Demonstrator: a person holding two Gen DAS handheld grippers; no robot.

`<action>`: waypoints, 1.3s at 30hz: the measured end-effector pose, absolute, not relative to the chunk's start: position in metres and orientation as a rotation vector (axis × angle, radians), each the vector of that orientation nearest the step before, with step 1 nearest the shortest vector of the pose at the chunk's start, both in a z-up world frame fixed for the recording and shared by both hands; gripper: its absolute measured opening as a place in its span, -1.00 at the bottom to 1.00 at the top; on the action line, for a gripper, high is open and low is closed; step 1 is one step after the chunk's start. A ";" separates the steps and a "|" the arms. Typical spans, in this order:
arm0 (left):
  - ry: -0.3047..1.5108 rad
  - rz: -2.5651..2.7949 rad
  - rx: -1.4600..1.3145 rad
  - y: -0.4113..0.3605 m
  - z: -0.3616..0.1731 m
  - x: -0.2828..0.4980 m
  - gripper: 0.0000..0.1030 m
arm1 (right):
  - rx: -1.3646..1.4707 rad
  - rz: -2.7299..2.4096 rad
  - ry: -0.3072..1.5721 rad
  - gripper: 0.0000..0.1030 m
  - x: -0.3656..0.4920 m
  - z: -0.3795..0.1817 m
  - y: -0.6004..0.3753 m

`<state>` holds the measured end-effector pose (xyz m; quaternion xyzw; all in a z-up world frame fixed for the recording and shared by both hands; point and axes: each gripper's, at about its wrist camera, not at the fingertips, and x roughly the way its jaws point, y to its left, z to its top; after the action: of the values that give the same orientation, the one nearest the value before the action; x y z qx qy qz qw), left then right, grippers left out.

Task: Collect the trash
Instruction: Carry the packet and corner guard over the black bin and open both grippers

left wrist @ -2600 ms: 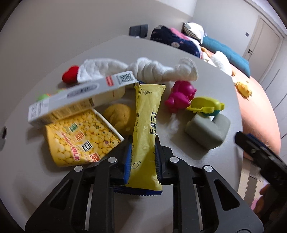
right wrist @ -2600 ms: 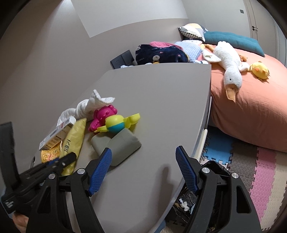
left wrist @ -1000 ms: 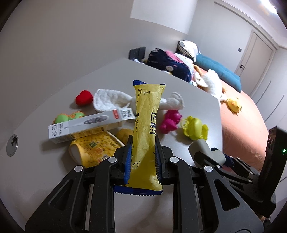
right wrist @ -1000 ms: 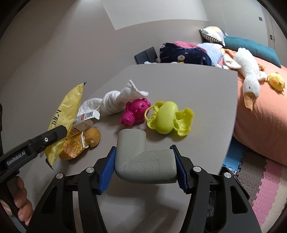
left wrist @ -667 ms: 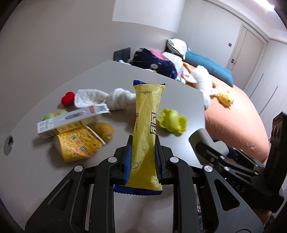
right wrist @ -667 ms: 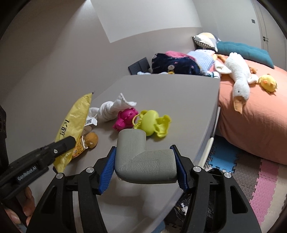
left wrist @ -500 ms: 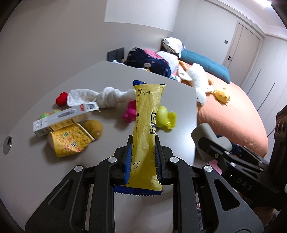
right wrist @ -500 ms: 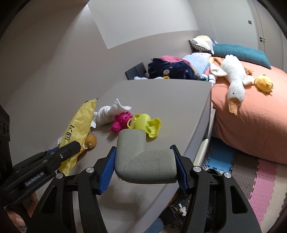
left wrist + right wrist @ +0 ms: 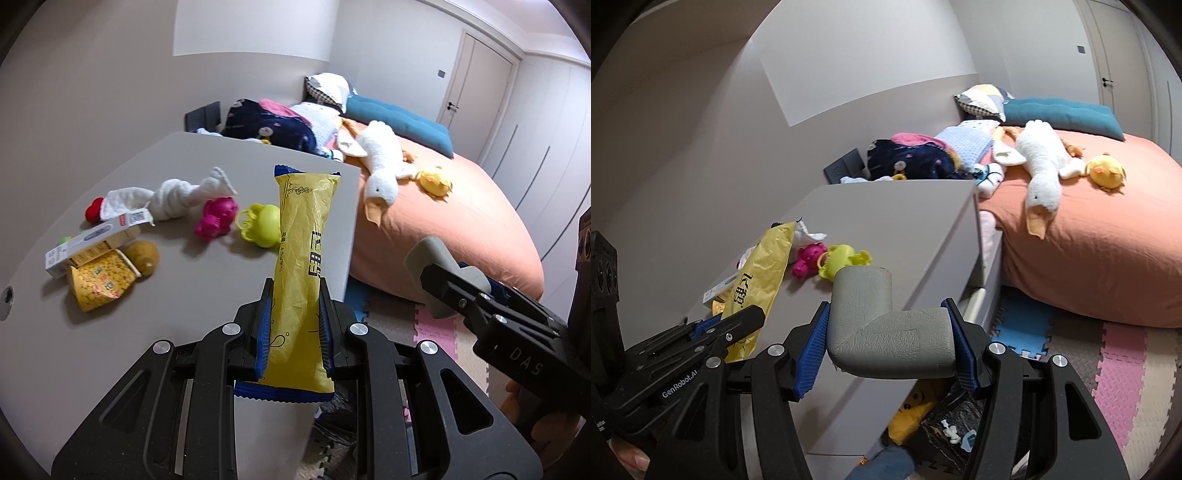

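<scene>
My left gripper (image 9: 295, 325) is shut on a long yellow snack wrapper (image 9: 304, 258) and holds it above the grey table's (image 9: 184, 177) near right edge. My right gripper (image 9: 888, 349) is shut on a grey L-shaped foam corner guard (image 9: 882, 325) and holds it past the table edge, above the floor. The wrapper also shows in the right wrist view (image 9: 761, 273), the guard in the left wrist view (image 9: 432, 258). A yellow paper cup (image 9: 101, 284) and a white carton (image 9: 96, 240) lie on the table at the left.
On the table lie a pink toy (image 9: 218, 218), a yellow-green toy (image 9: 262, 225), a knotted white cloth (image 9: 173, 192), a brown ball (image 9: 142, 254) and a red heart (image 9: 94, 208). A black bag with trash (image 9: 945, 424) sits on the floor below the table edge. An orange bed (image 9: 1108, 236) stands at the right.
Both grippers have lifted their loads and pulled back and right from the table's middle to its right edge. The floor and black bag have come into the right wrist view.
</scene>
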<state>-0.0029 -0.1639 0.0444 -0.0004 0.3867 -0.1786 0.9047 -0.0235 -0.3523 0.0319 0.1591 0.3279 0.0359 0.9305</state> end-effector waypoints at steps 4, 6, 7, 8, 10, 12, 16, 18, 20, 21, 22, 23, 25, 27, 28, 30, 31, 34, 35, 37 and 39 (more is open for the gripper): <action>0.801 -0.387 0.009 -0.174 0.043 -0.009 -0.59 | 0.334 0.054 0.666 0.18 -0.033 0.031 -0.364; 0.803 -0.398 0.016 -0.180 0.043 -0.012 -0.59 | 0.338 0.045 0.662 0.18 -0.037 0.031 -0.369; 0.804 -0.404 0.021 -0.183 0.042 -0.013 -0.59 | 0.340 0.039 0.660 0.18 -0.040 0.031 -0.372; 0.804 -0.409 0.025 -0.186 0.042 -0.015 -0.59 | 0.342 0.034 0.659 0.18 -0.041 0.031 -0.374; 0.807 -0.421 0.032 -0.192 0.041 -0.017 -0.59 | 0.346 0.023 0.657 0.18 -0.044 0.031 -0.379; 0.810 -0.435 0.042 -0.199 0.040 -0.018 -0.59 | 0.351 0.010 0.654 0.18 -0.047 0.031 -0.385; 0.816 -0.463 0.061 -0.215 0.037 -0.019 -0.59 | 0.360 -0.021 0.650 0.18 -0.053 0.031 -0.398; 0.818 -0.478 0.071 -0.224 0.037 -0.020 -0.59 | 0.362 -0.035 0.650 0.18 -0.056 0.031 -0.404; 0.821 -0.494 0.081 -0.232 0.035 -0.020 -0.59 | 0.366 -0.051 0.649 0.18 -0.058 0.030 -0.410; 0.823 -0.499 0.087 -0.236 0.035 -0.021 -0.59 | 0.368 -0.060 0.649 0.18 -0.060 0.030 -0.414; 0.825 -0.506 0.093 -0.239 0.034 -0.021 -0.59 | 0.370 -0.067 0.648 0.18 -0.062 0.030 -0.416; 0.827 -0.513 0.097 -0.243 0.033 -0.021 -0.59 | 0.371 -0.073 0.649 0.18 -0.063 0.030 -0.419; 0.833 -0.527 0.103 -0.251 0.031 -0.021 -0.59 | 0.373 -0.092 0.651 0.19 -0.065 0.028 -0.426; 0.839 -0.540 0.113 -0.258 0.029 -0.021 -0.59 | 0.376 -0.111 0.653 0.18 -0.067 0.027 -0.434; 0.842 -0.545 0.117 -0.261 0.028 -0.021 -0.59 | 0.378 -0.118 0.653 0.19 -0.069 0.026 -0.437; 0.850 -0.557 0.128 -0.269 0.025 -0.022 -0.59 | 0.385 -0.134 0.655 0.19 -0.070 0.025 -0.444; 0.854 -0.563 0.135 -0.273 0.023 -0.022 -0.59 | 0.389 -0.142 0.656 0.19 -0.071 0.024 -0.448; 0.872 -0.579 0.154 -0.283 0.016 -0.022 -0.59 | 0.400 -0.162 0.663 0.19 -0.071 0.021 -0.458; 0.881 -0.583 0.158 -0.286 0.013 -0.022 -0.59 | 0.404 -0.168 0.666 0.19 -0.071 0.019 -0.460; 0.896 -0.589 0.163 -0.291 0.009 -0.021 -0.59 | 0.416 -0.179 0.673 0.19 -0.071 0.016 -0.467; 0.915 -0.596 0.161 -0.294 0.004 -0.019 -0.59 | 0.427 -0.193 0.684 0.19 -0.069 0.011 -0.473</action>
<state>-0.0187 -0.2937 0.0038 0.0763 0.4347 -0.2832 0.8515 -0.0693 -0.4730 0.0108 0.2076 0.3323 -0.0937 0.9153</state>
